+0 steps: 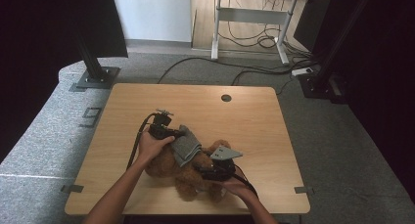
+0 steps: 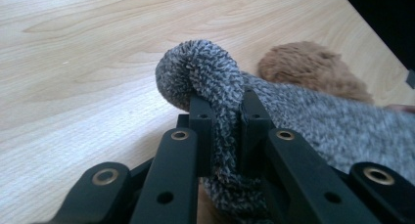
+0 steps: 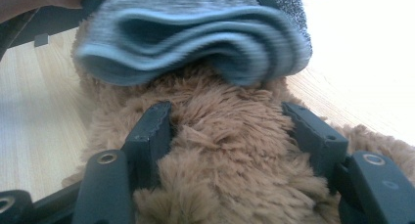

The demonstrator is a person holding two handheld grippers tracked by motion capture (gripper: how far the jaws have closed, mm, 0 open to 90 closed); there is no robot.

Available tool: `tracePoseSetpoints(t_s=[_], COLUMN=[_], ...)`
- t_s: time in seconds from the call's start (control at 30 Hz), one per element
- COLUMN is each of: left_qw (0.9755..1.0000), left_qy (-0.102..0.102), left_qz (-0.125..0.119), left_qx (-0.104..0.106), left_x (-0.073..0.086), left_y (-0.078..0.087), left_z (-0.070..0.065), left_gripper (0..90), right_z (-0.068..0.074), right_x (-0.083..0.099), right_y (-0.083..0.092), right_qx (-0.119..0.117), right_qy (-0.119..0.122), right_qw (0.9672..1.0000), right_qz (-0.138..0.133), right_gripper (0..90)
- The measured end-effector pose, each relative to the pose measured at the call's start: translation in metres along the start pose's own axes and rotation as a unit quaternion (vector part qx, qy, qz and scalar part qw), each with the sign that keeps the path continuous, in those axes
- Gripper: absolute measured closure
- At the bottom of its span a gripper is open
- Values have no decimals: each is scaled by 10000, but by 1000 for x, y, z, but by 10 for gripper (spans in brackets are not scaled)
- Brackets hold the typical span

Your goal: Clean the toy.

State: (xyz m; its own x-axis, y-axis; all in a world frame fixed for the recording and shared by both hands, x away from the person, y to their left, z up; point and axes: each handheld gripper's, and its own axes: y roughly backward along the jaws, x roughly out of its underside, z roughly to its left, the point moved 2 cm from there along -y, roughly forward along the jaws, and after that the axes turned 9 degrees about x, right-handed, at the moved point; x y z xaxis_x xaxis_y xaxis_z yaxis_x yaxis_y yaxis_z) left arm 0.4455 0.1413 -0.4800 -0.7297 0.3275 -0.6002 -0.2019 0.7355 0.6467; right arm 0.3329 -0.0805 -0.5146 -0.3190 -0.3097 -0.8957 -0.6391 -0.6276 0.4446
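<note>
From the high view, a brown teddy bear [image 1: 183,172] is lying on the wooden bench [image 1: 254,121], down near the person's edge, with a grey knitted piece [image 1: 187,145] draped over its upper half. The left gripper [image 1: 169,132] sits at the far end of that knit, and the right gripper [image 1: 215,172] is down on the bear's body, hand underneath it.

Left gripper view: the jaws are clenched tight on a bunched fold of the grey knitted piece [image 2: 215,92], with bear fur [image 2: 308,67] poking out just behind it.

Right gripper view: the jaws sit wide, pressed into the teddy bear [image 3: 225,150] on both sides, so it's gripping the plush. The knit's ribbed hem [image 3: 195,38] hangs right above.
</note>
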Motion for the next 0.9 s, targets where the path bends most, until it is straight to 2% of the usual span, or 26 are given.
tracePoseSetpoints(t_s=[0.13, 0.23, 0.3, 0.37, 0.4, 0.47, 0.57, 0.63, 0.73, 0.83, 0.9], left_qw=[10000, 9999, 9998, 9996, 9995, 9993, 9991, 9991, 9991, 9991, 9991], left_qy=[-54, -95, -125, -133, -142, -170, -145, -147, -148, -146, -151], left_qz=[-30, -85, -148, -237, -281, -339, -381, -382, -384, -394, -392], left_qx=[-26, 12, 14, 38, 47, 56, 78, 81, 83, 80, 78], left_x=[5, 14, 20, 26, 28, 30, 30, 30, 30, 30, 30], left_y=[1, 4, 7, 10, 11, 12, 13, 13, 13, 13, 13], left_z=[-2, -3, -4, -4, -5, -5, -5, -4, -4, -5, -5], left_gripper=[798, 798, 799, 799, 799, 799, 798, 798, 798, 798, 798], right_z=[-2, -9, -15, -24, -27, -36, -53, -62, -69, -71, -71], right_x=[0, -2, -3, -4, -4, -4, -2, 0, 8, 16, 17], right_y=[2, 11, 19, 28, 31, 35, 39, 39, 31, 18, 12], right_qx=[-132, -333, -372, -204, -173, 44, 141, 239, 380, 499, 539], right_qy=[-66, -301, -384, -469, -501, -587, -938, -936, -856, -883, -924], right_qw=[9999, 9988, 9981, 9978, 9976, 9973, 9943, 9946, 9956, 9940, 9930], right_qz=[-58, -191, -298, -428, -437, -432, -493, -389, 23, 402, 501], right_gripper=[376, 358, 355, 341, 334, 337, 344, 342, 309, 276, 266])
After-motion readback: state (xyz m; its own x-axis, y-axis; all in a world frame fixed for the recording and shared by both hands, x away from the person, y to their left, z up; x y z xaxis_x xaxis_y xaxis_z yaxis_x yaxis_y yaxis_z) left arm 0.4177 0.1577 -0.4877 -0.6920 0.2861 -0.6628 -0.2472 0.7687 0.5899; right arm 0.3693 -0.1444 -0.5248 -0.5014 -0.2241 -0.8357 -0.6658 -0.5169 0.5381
